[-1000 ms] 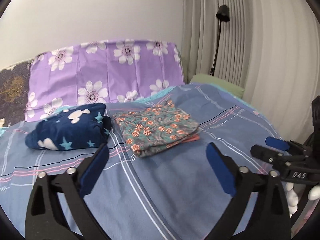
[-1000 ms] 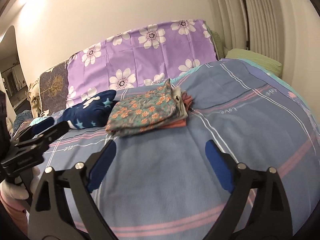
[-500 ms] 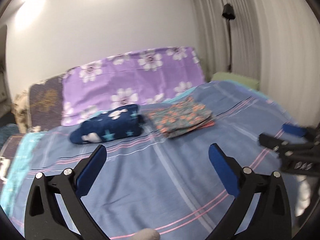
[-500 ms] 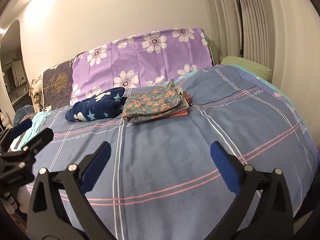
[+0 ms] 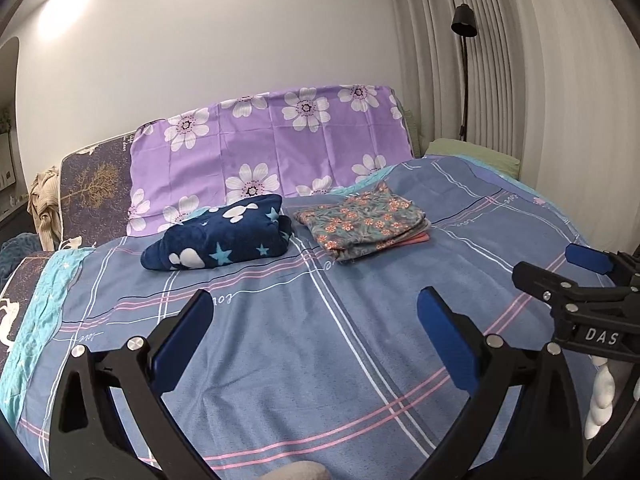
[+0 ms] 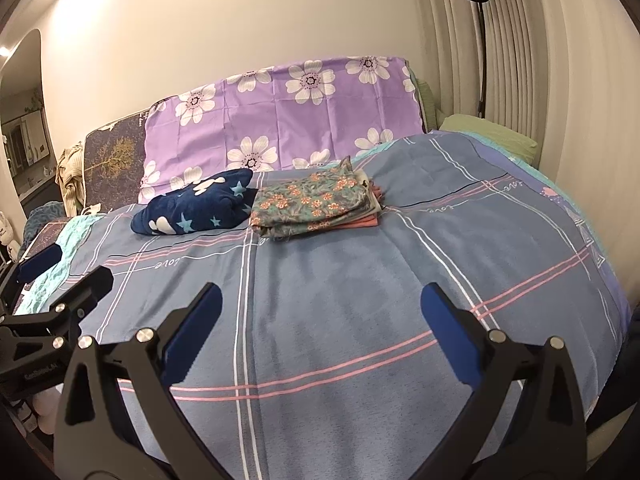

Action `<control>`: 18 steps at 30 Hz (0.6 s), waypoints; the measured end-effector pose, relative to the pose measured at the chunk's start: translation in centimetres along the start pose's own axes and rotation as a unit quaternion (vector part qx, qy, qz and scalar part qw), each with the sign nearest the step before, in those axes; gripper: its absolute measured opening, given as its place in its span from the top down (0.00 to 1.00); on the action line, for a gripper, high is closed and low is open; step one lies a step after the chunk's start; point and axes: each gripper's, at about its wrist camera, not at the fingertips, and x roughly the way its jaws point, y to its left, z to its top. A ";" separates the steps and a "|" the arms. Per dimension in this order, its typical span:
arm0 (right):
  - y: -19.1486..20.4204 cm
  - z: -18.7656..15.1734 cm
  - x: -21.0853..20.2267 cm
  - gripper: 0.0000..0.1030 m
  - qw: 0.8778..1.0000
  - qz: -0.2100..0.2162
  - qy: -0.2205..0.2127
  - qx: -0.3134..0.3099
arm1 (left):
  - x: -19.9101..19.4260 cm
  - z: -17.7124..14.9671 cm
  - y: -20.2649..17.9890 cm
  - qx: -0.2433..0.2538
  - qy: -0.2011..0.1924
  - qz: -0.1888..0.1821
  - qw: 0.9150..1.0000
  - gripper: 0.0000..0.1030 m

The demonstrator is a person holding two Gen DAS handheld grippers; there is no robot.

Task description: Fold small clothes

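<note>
Folded floral clothes beside navy star bundle on blanket; left gripper, right gripper released, empty.

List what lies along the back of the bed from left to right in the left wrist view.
Beige garment → dark tree-print cushion → navy star blanket → floral folded clothes → green pillow.

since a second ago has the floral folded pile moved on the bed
No. The floral folded pile still lies beside the navy star bundle, below the purple flower cloth; only the cameras pulled back.
</note>
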 end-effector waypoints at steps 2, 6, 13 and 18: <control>-0.1 -0.1 0.0 0.02 1.000 -0.001 0.001 0.002 | 0.0 -0.1 -0.3 0.004 0.001 -0.004 1.000 0.01; -0.3 -0.5 0.4 0.02 1.000 -0.002 0.008 0.004 | 0.1 -0.3 -0.8 0.008 0.004 -0.007 1.000 0.01; -0.6 -0.9 1.0 0.02 1.000 -0.005 0.013 0.005 | 0.2 -0.5 -1.3 0.011 0.005 -0.010 1.000 0.01; -0.8 -0.9 1.3 0.02 1.000 -0.006 0.017 0.008 | 0.3 -0.6 -1.4 0.012 0.008 -0.015 1.000 0.01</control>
